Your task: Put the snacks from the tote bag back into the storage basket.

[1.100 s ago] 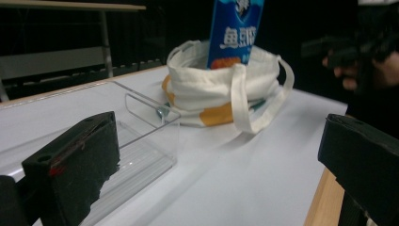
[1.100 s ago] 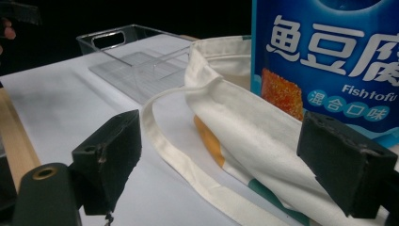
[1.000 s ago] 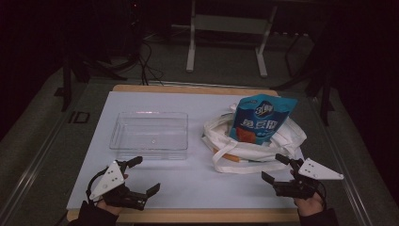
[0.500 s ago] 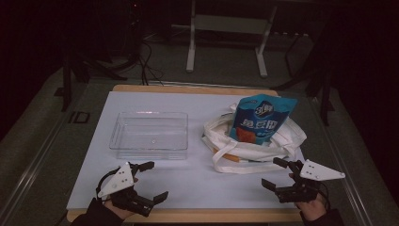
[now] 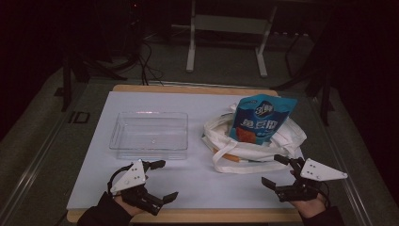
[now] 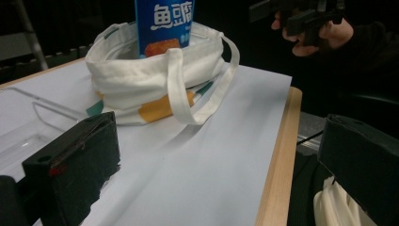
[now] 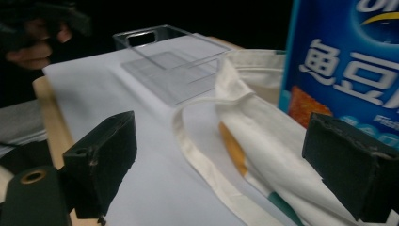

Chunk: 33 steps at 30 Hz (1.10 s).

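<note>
A white cloth tote bag (image 5: 254, 143) lies on the table's right half, and a blue snack packet (image 5: 261, 117) stands up out of it. A clear plastic tray (image 5: 149, 134) sits empty to its left. My left gripper (image 5: 162, 181) hovers open near the front left edge, nothing between its jaws. My right gripper (image 5: 275, 170) is open at the front right, just in front of the bag's handles (image 5: 235, 165). The left gripper view has the bag (image 6: 155, 75) and packet (image 6: 164, 23) ahead. In the right gripper view the bag (image 7: 263, 141), packet (image 7: 348, 70) and tray (image 7: 174, 61) are close.
A white sheet (image 5: 197, 183) covers the wooden table (image 5: 188, 88). A metal stand (image 5: 226, 42) and cables lie on the dark floor behind. The other hand with its gripper (image 6: 306, 19) is visible far off in the left gripper view.
My left gripper has shifted slightly right and forward along the front edge. The right gripper moved a little and stays open. Bag, packet and tray are unmoved.
</note>
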Motion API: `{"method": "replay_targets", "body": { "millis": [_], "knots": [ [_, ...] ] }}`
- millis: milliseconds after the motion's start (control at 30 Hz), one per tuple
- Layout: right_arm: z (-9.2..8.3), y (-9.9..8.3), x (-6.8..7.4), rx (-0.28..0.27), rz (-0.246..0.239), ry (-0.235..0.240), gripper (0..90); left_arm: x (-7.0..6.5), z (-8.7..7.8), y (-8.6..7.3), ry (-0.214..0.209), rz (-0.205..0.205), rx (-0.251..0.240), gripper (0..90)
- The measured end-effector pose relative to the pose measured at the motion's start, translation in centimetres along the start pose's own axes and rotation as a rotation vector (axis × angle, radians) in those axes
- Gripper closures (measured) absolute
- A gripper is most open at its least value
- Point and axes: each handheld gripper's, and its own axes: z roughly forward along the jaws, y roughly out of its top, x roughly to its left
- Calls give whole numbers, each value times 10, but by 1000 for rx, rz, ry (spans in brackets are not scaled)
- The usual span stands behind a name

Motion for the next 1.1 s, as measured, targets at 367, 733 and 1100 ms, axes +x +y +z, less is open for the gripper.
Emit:
{"method": "replay_targets", "body": {
  "millis": [367, 733, 1100],
  "knots": [
    [4, 13, -2, -26, -27, 29, 105, 4, 18, 21, -13, 44, 2, 0],
    [3, 22, -13, -33, -55, -3, 106, 18, 43, 45, -41, 75, -9, 0],
    [-6, 31, -35, -48, -50, -43, 109, 31, 76, 62, -84, 104, -7, 0]
  ]
}}
